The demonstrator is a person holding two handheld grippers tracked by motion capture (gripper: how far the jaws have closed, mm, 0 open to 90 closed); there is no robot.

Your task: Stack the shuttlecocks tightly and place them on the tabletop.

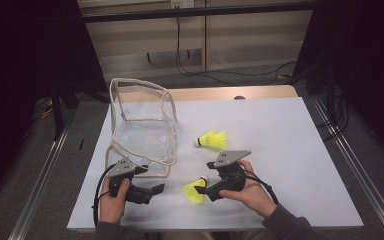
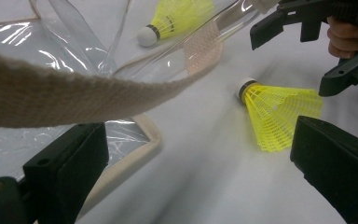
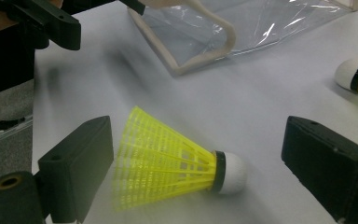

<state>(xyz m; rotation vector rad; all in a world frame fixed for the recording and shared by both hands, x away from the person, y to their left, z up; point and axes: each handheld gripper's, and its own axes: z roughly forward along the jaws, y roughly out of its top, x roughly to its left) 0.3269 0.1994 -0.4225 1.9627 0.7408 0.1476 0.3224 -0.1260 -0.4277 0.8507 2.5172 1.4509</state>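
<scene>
Right tongs [image 3: 196,172] spread wide around the near shuttlecock [image 3: 168,161], which lies on its side on my counter [image 1: 280,150], jaws not touching it. Left tongs [image 1: 155,190] also spread, holding nothing, just beside the clear bag [image 1: 140,130]. Second shuttlecock [image 1: 212,140] lies farther back.

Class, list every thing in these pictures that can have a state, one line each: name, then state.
Clear bag: open, standing on the table, nothing seen inside.
Bag strap: loose, draped above the left jaws.
Near shuttlecock: lying on its side between the right jaws, not gripped.
Far shuttlecock: lying on its side, untouched.
Left hand-held gripper: open, holding nothing.
Right hand-held gripper: open around the near shuttlecock.
</scene>
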